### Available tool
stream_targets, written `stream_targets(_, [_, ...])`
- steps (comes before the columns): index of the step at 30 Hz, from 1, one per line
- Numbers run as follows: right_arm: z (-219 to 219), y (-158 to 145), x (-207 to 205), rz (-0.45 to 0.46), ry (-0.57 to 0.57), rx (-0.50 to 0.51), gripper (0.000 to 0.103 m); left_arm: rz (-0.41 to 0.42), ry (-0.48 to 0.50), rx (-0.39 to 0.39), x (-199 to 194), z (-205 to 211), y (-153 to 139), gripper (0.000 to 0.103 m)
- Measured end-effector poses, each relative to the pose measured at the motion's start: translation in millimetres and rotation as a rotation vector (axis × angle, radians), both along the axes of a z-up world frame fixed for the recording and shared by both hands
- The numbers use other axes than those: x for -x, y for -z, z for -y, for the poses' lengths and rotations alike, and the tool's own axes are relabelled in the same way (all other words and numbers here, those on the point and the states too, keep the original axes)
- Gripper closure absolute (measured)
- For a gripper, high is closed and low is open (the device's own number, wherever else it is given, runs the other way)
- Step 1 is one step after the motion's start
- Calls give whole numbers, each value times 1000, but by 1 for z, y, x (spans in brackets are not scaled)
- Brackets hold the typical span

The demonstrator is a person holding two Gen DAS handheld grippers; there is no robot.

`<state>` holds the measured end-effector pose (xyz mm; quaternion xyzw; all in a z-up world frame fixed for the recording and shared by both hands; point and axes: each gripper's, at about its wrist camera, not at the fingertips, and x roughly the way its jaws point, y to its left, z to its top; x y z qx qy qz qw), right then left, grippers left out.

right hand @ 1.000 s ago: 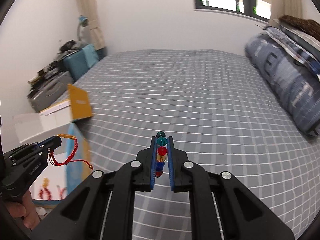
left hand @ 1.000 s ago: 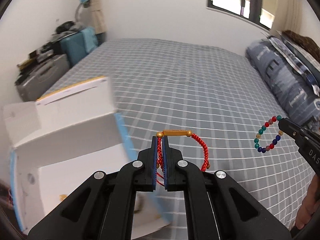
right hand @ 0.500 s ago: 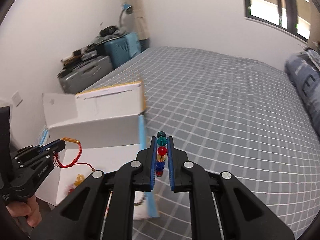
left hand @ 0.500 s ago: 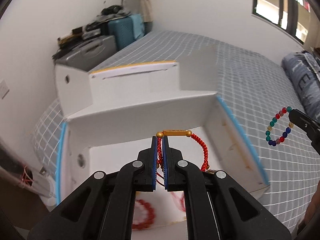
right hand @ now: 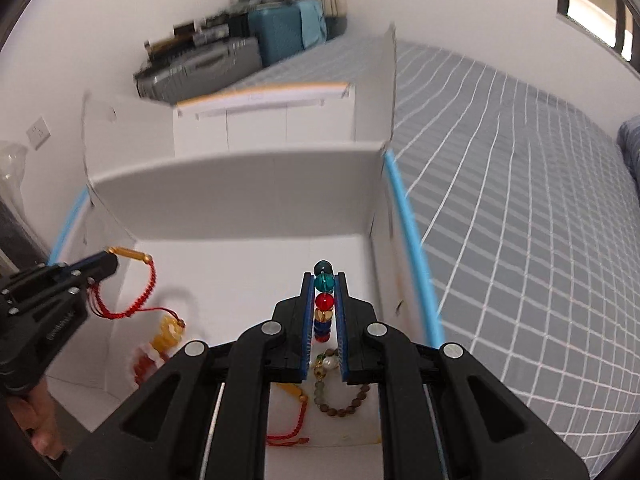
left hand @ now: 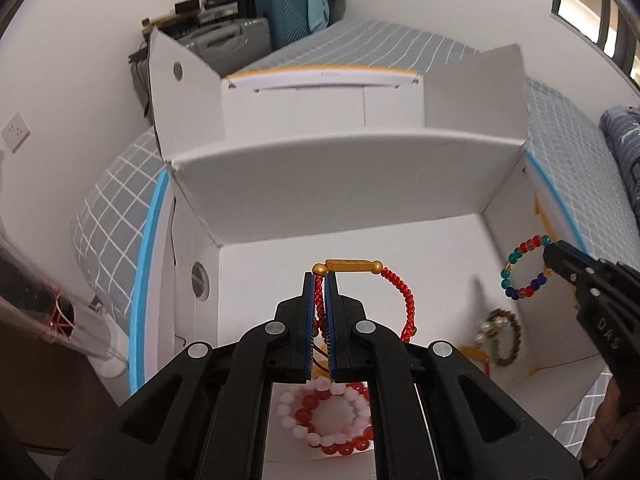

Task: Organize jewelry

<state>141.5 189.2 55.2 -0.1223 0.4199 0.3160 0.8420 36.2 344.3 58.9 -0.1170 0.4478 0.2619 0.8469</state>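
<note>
My left gripper [left hand: 320, 280] is shut on a red cord bracelet [left hand: 402, 300] with a gold bar, held over the open white box [left hand: 348, 180]. My right gripper [right hand: 324, 280] is shut on a multicoloured bead bracelet [right hand: 324, 302], also over the box; it shows at the right of the left wrist view [left hand: 524, 272]. The left gripper with the red bracelet [right hand: 132, 292] shows at the left of the right wrist view. Inside the box lie a pink and red bead bracelet [left hand: 326, 420] and a brown bead bracelet [left hand: 500, 338].
The box stands at the corner of a bed with a grey checked cover [right hand: 520, 200]. Its lid flaps [left hand: 320, 92] stand up at the far side. Suitcases and clutter [left hand: 256, 12] are by the far wall. A dark pillow [left hand: 624, 152] lies at the right.
Both grippers have swung left and tilted down from over the bed until they are above the open box. Each still holds its bracelet.
</note>
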Motion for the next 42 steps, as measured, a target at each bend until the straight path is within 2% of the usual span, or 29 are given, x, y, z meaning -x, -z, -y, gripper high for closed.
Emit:
stream_targets(5, [-6, 15, 0, -21, -5, 50, 94, -27, -12, -24, 0, -2, 7, 98])
stream_targets(13, [-9, 20, 0, -38, -12, 67, 92, -35, -18, -24, -1, -5, 6, 95])
stream_targets(14, [-9, 19, 0, -38, -11, 65, 92, -35, -21, -25, 1, -4, 6, 95])
stream_targets(15, [-7, 16, 1, -36, -13, 58, 86, -34, -23, -21, 3, -4, 6, 95])
stream_targets(17, [-5, 9, 5, -29, -19, 39, 75, -25, -23, -11, 6, -4, 5, 86])
stream_targets(18, [-2, 4, 8, -17, -22, 27, 69, -15, -26, -10, 9, -4, 3, 77])
stream_targets(21, [5, -9, 16, 16, -29, -3, 57, 22, -34, -27, 21, 2, -9, 67])
stream_targets(23, [13, -19, 23, 37, -33, -32, 51, 55, -31, -43, 32, 9, -18, 65])
stream_targets(25, [23, -27, 31, 65, -28, -52, 44, 100, -33, -53, 47, 18, -29, 51])
stream_targets(27, [32, -35, 40, 96, -28, -64, 34, 135, -39, -69, 59, 26, -37, 43])
stream_targets(29, [43, -43, 51, 124, -27, -80, 28, 161, -45, -83, 72, 33, -44, 36])
stream_targets(31, [50, -50, 59, 143, -26, -90, 22, 194, -51, -86, 87, 42, -50, 23])
stream_targets(34, [60, -56, 74, 172, -25, -110, 13, 246, -54, -86, 105, 55, -56, 12])
stream_targets(38, [73, -52, 94, 188, -34, -109, 8, 255, -58, -134, 122, 76, -56, 6])
stream_targets(42, [86, -45, 110, 194, -29, -103, 8, 248, -78, -118, 135, 80, -50, 6])
